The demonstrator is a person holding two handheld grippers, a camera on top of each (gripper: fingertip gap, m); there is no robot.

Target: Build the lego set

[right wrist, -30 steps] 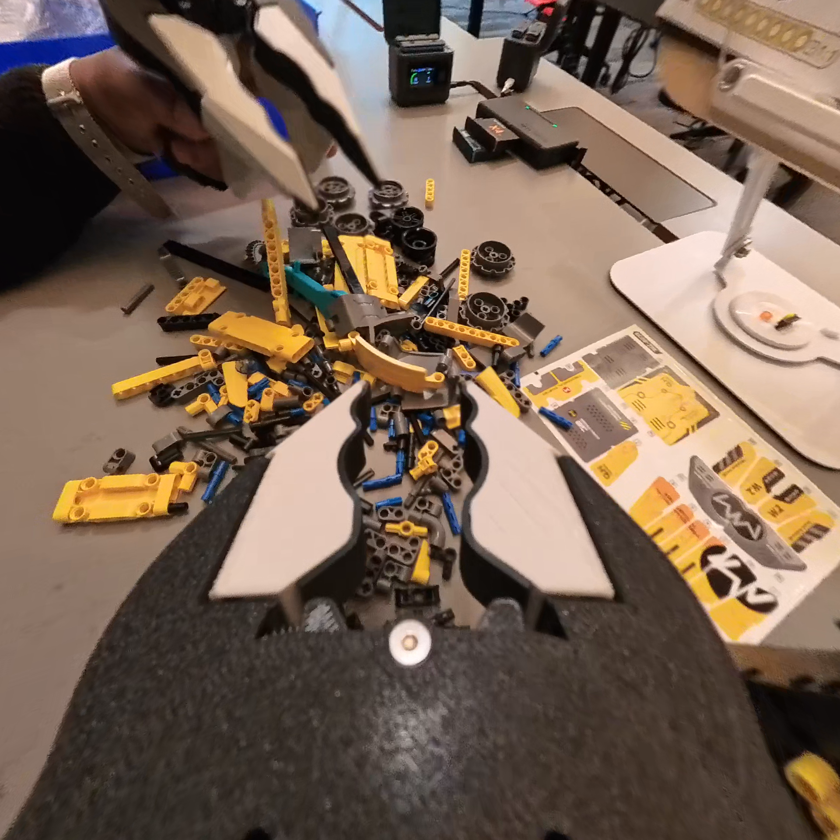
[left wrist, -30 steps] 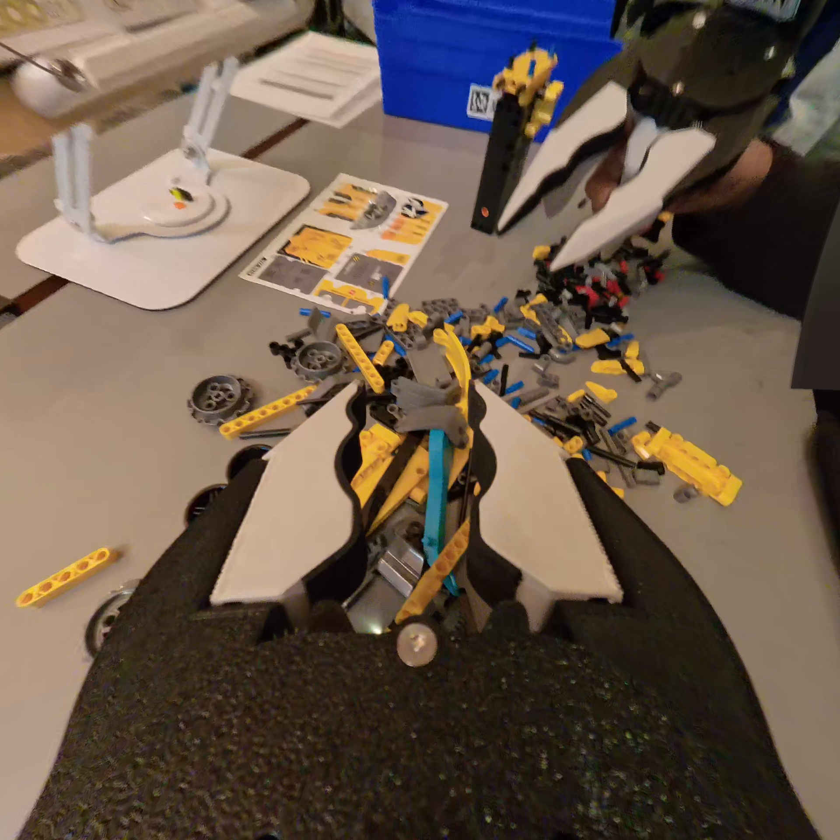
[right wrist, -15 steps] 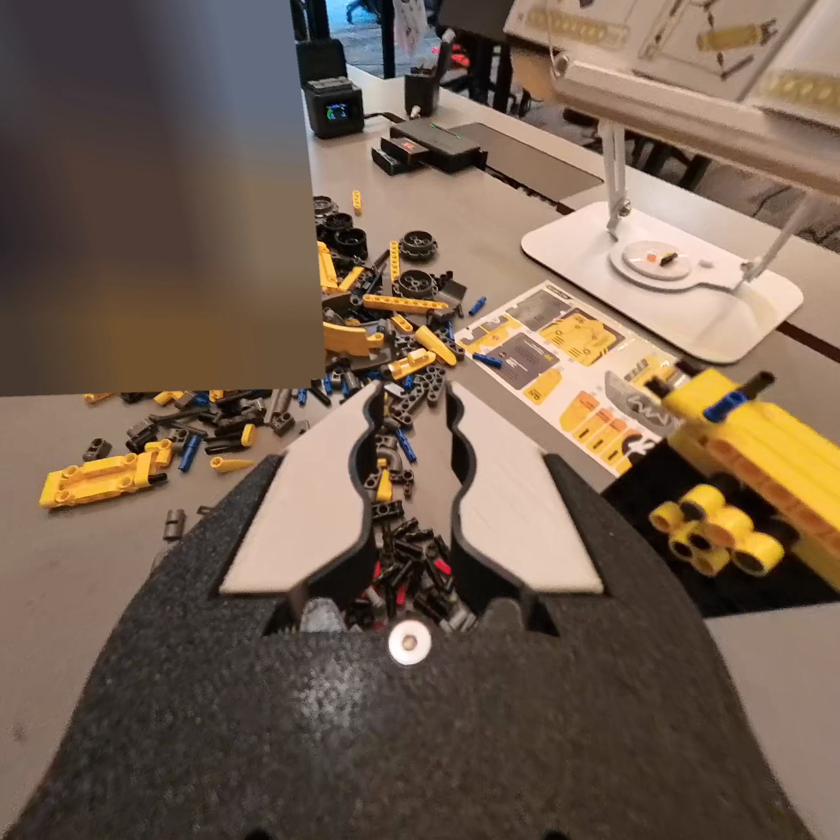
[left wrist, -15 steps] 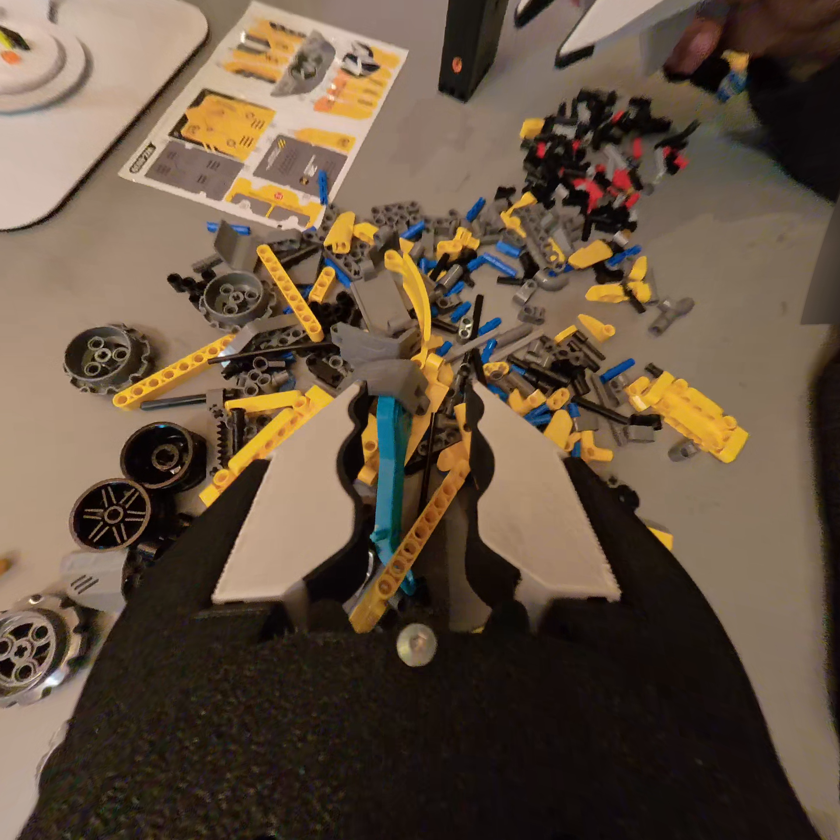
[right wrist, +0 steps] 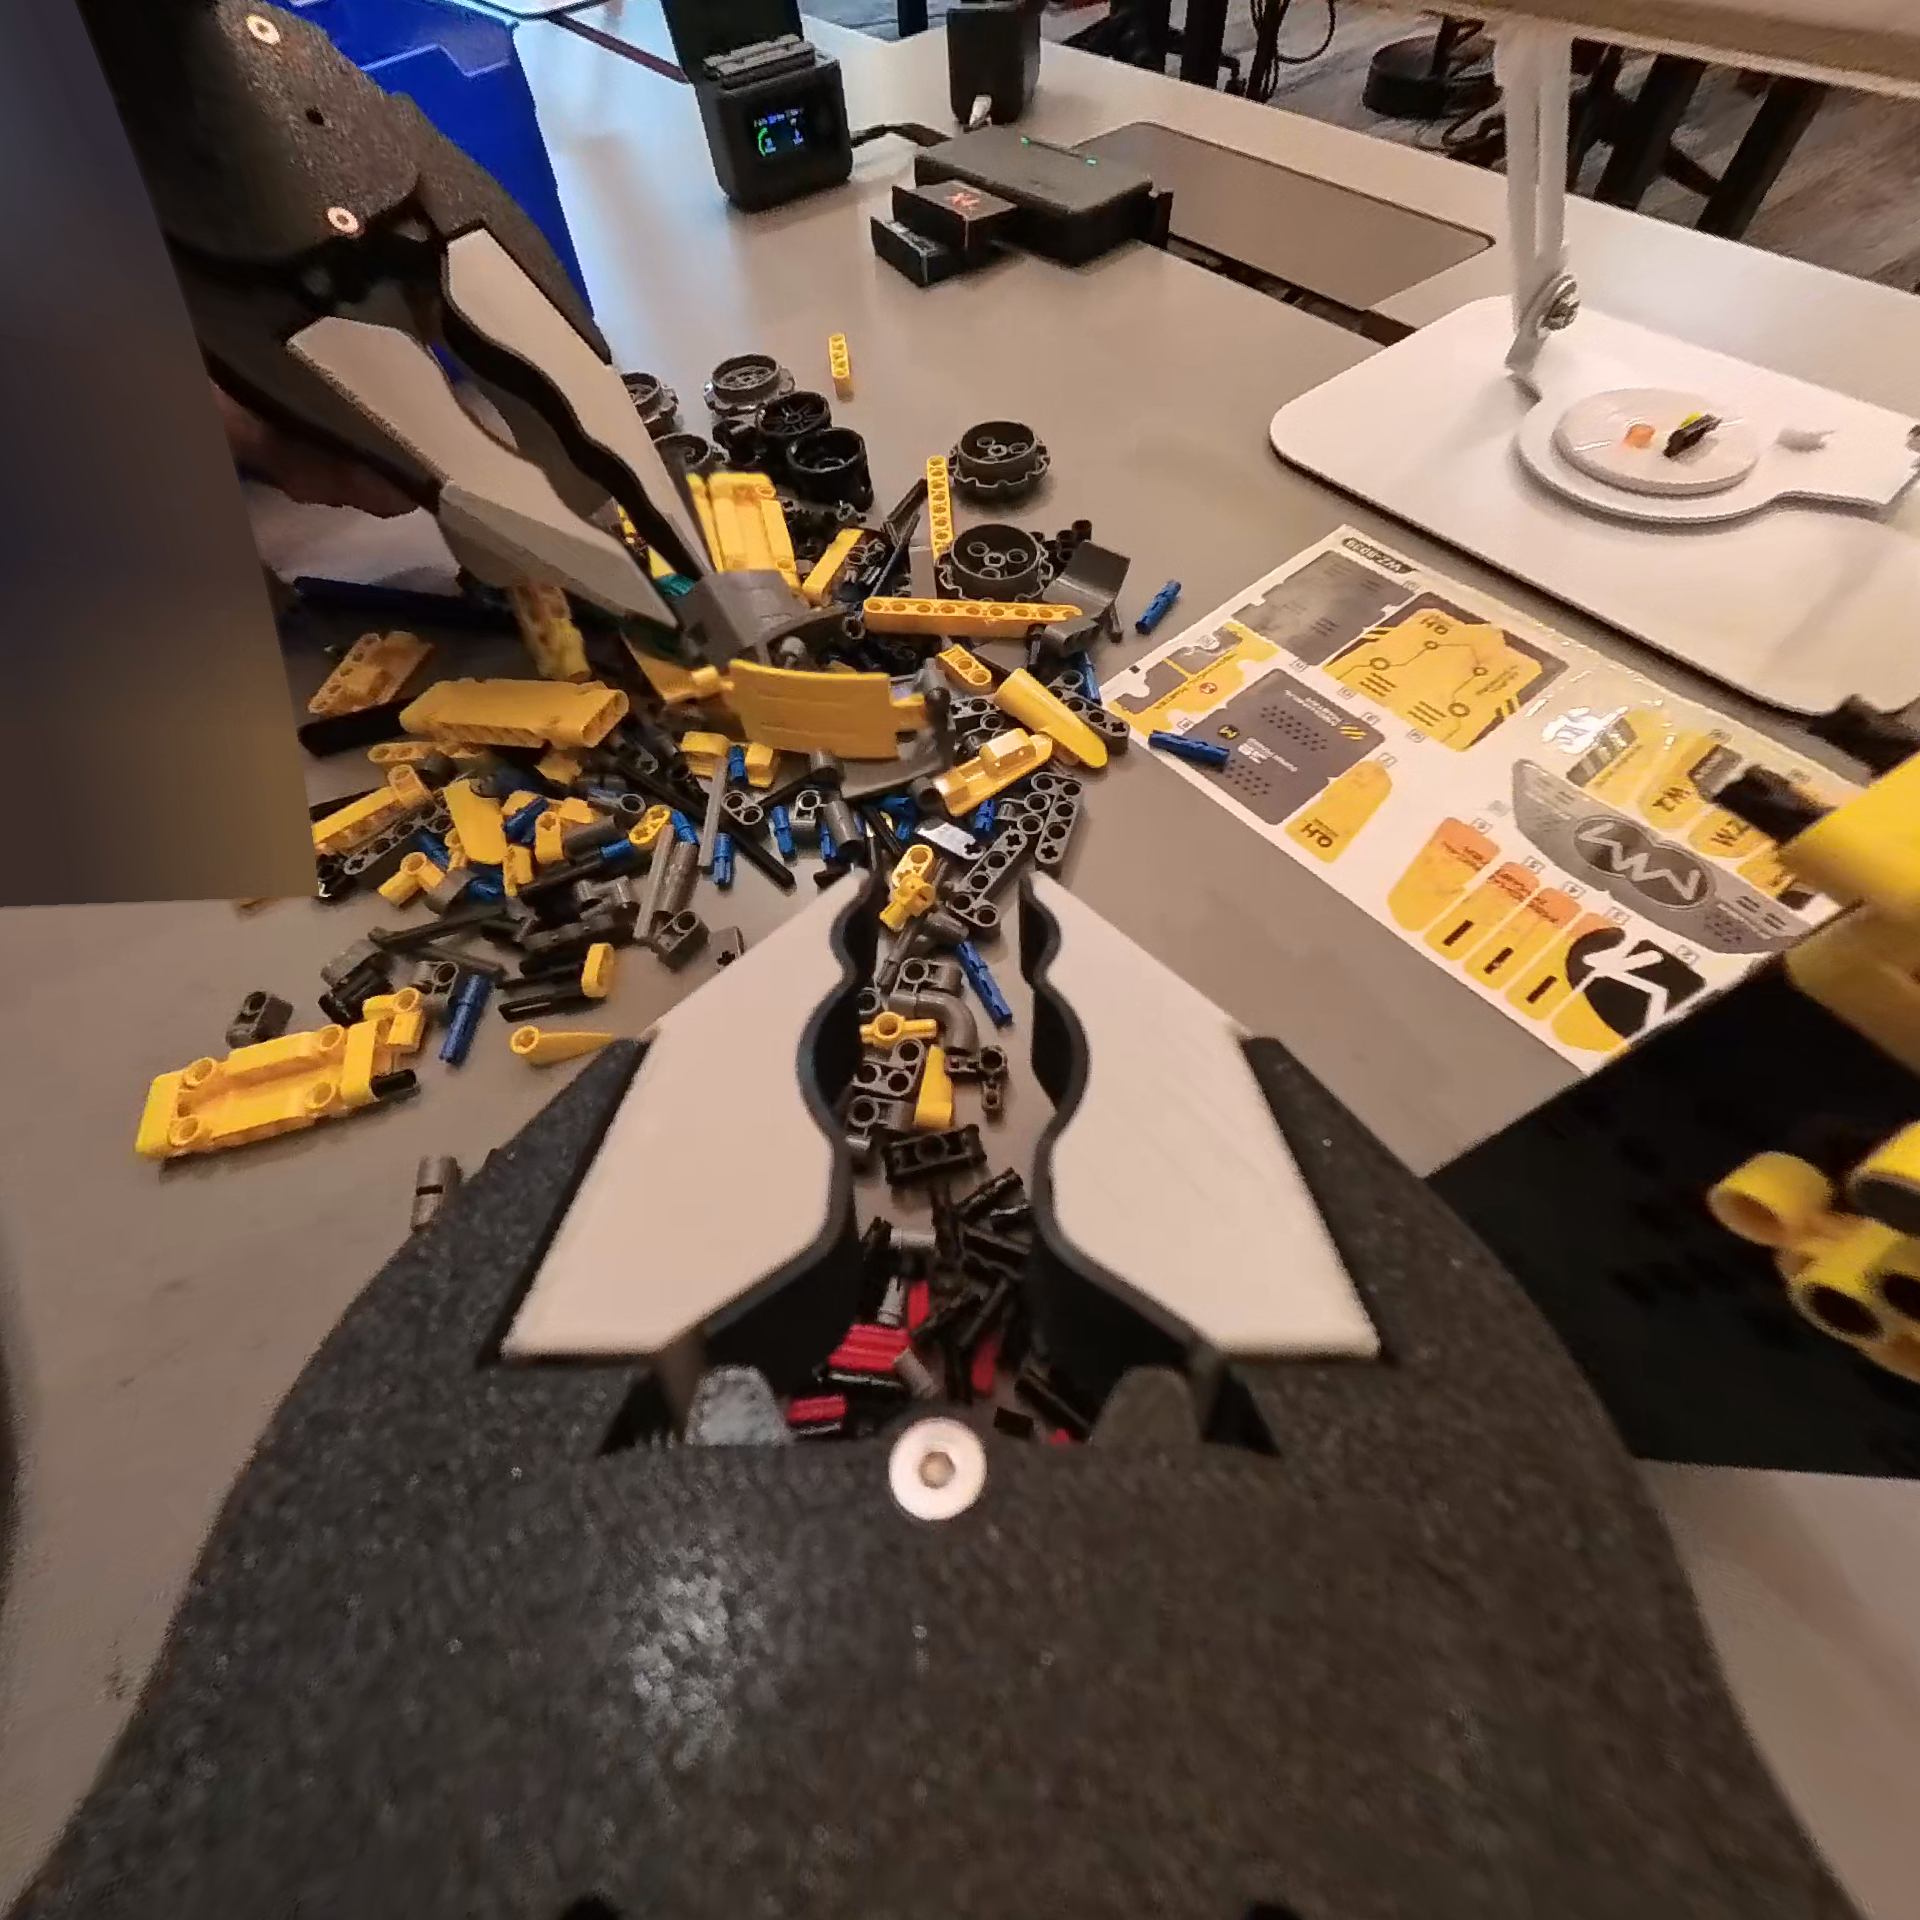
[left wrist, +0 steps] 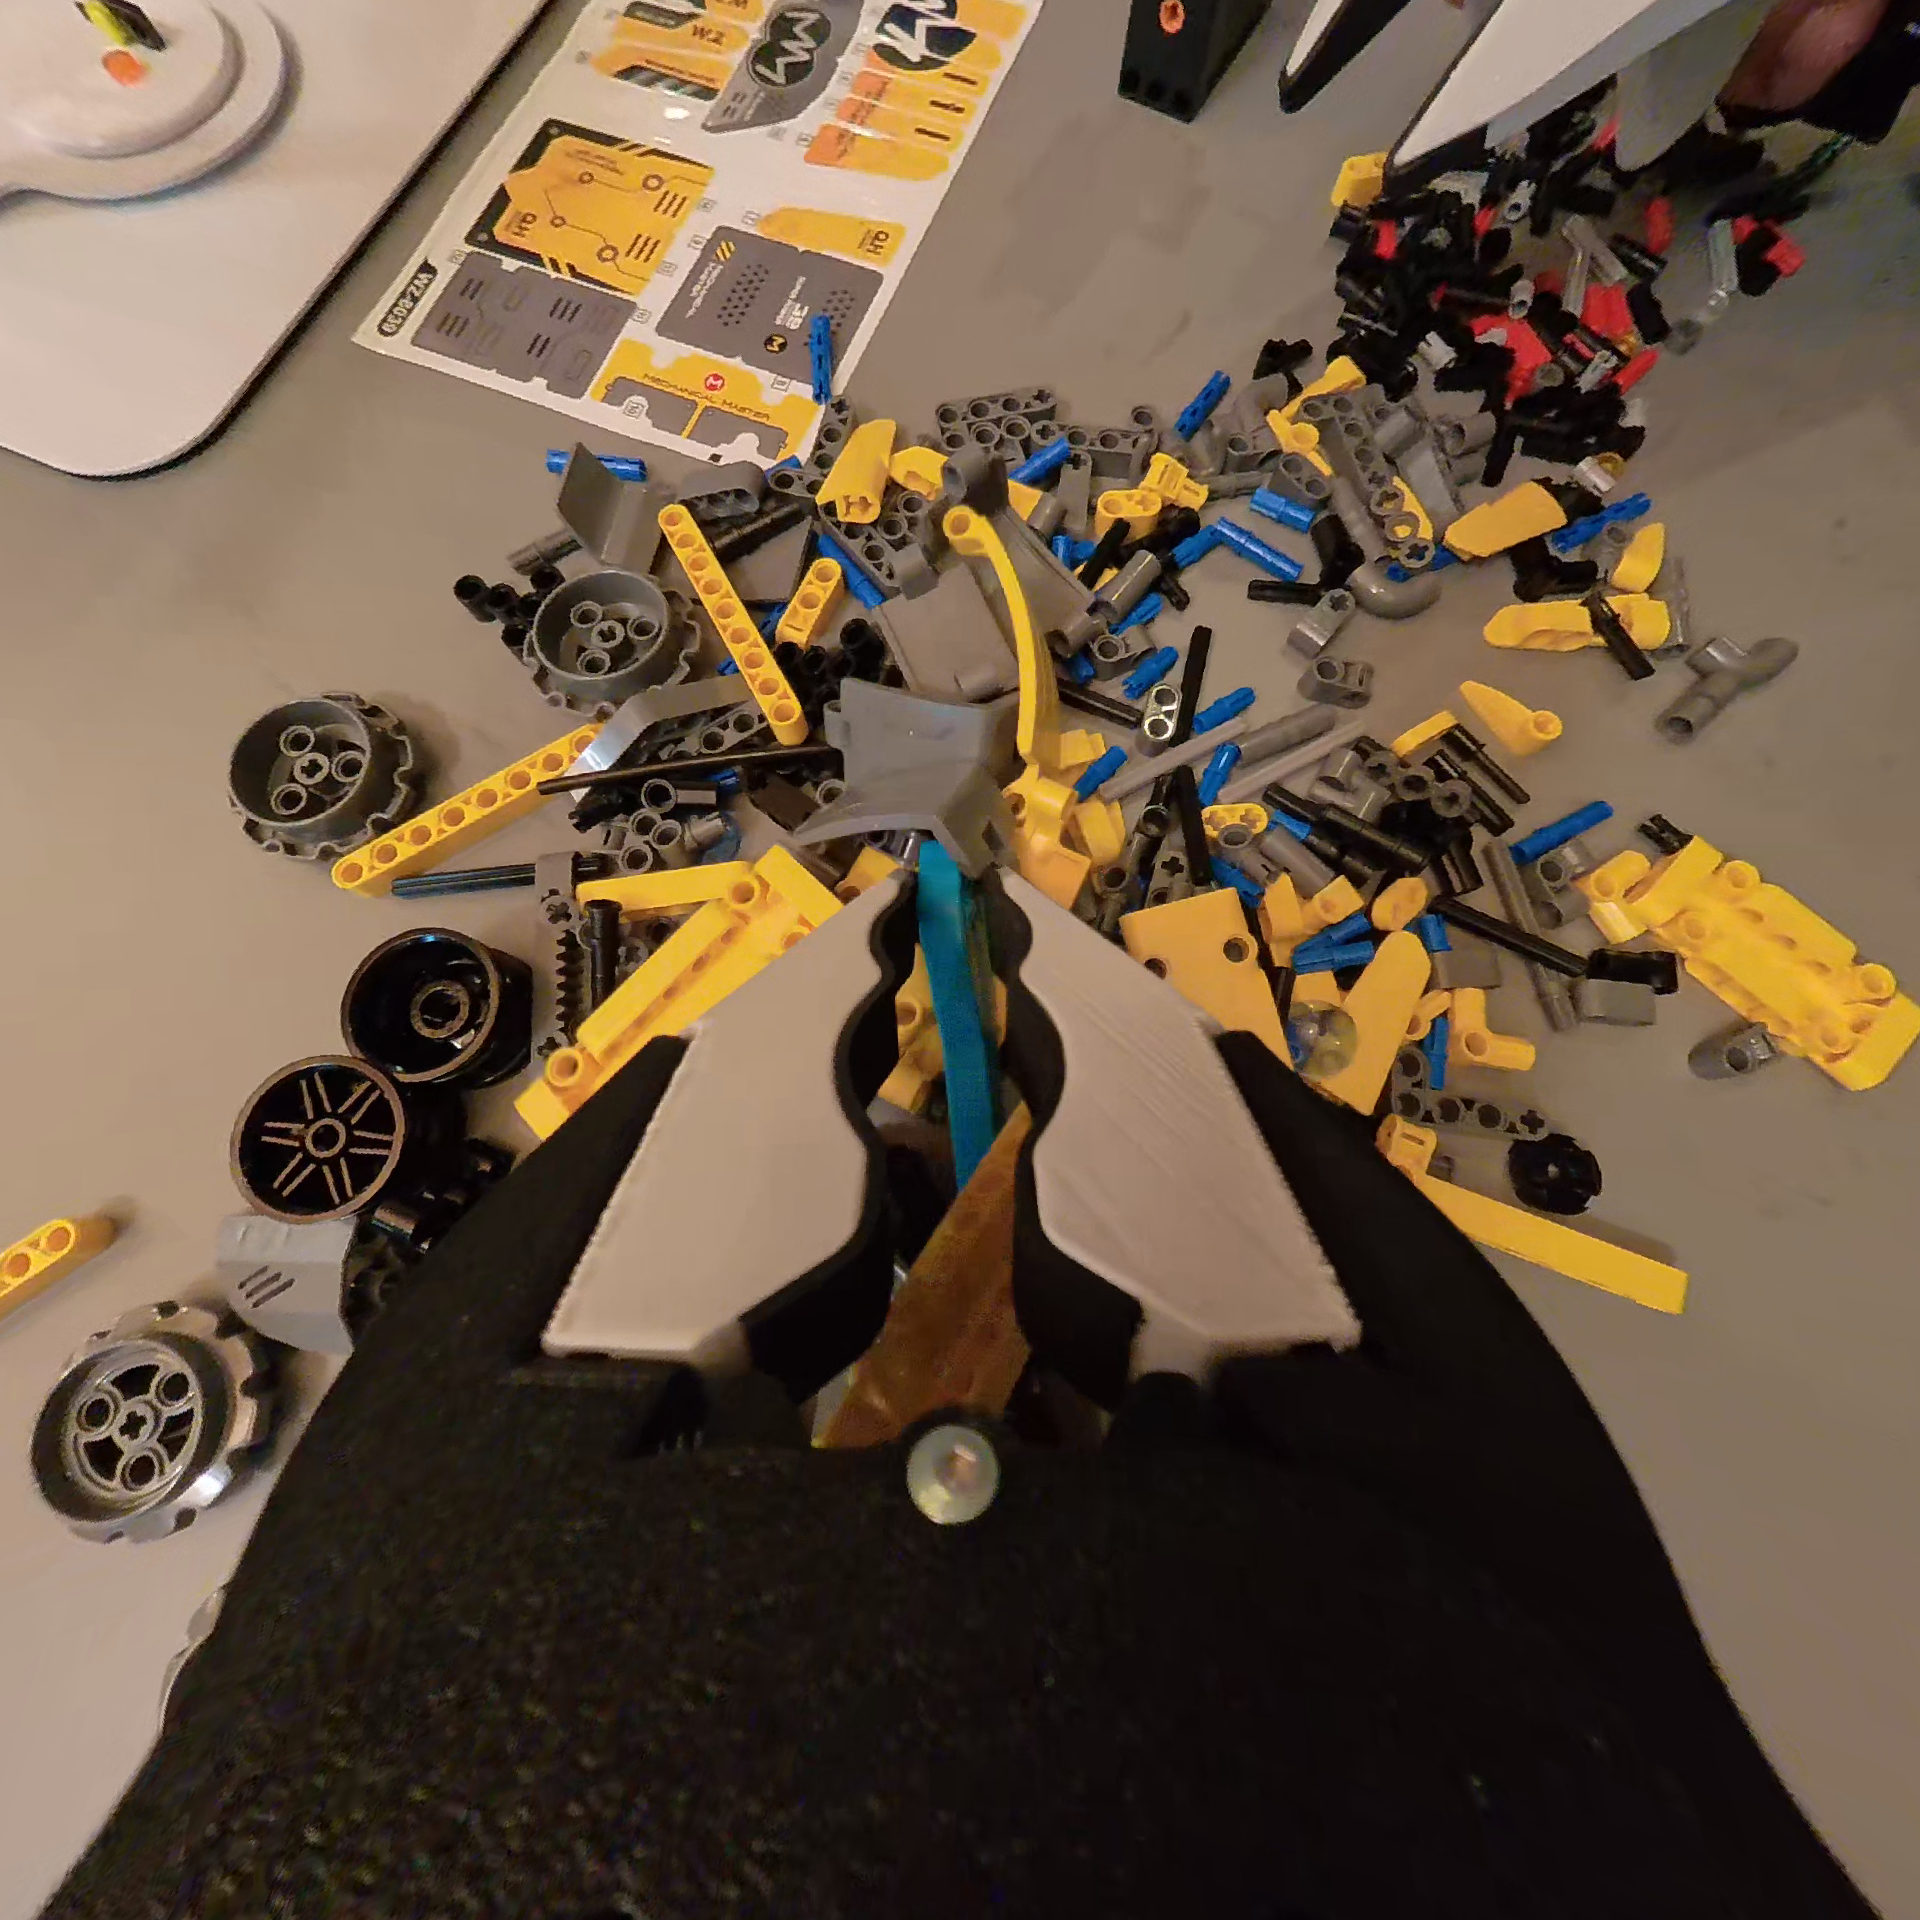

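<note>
A pile of yellow, grey, black and blue building pieces (left wrist: 1143, 675) lies on the grey table. My left gripper (left wrist: 953, 888) is down in the pile, its jaws shut on a teal beam (left wrist: 951, 997) that runs back between the fingers. A grey curved panel (left wrist: 914, 769) lies just past the tips. The right wrist view shows this gripper (right wrist: 665, 613) at the upper left, pinching the teal piece. My right gripper (right wrist: 945, 888) is open and empty, low over a heap of black and red pins (right wrist: 935, 1330). It also shows in the left wrist view (left wrist: 1351, 135) at the top right.
A sticker sheet (left wrist: 665, 239) and a white stand base (left wrist: 135, 260) lie beyond the pile. Wheels (left wrist: 317, 1138) sit at the left. A black and yellow assembly (right wrist: 1849, 1039) is close on the right. A blue bin (right wrist: 457, 104) and black devices (right wrist: 779, 135) stand behind. My hands' fingertips stand some 15 cm from each other.
My left gripper has dropped lower into the pile and its jaws have narrowed onto the teal beam. My right gripper has pulled back over the black and red pins and closed a little.
</note>
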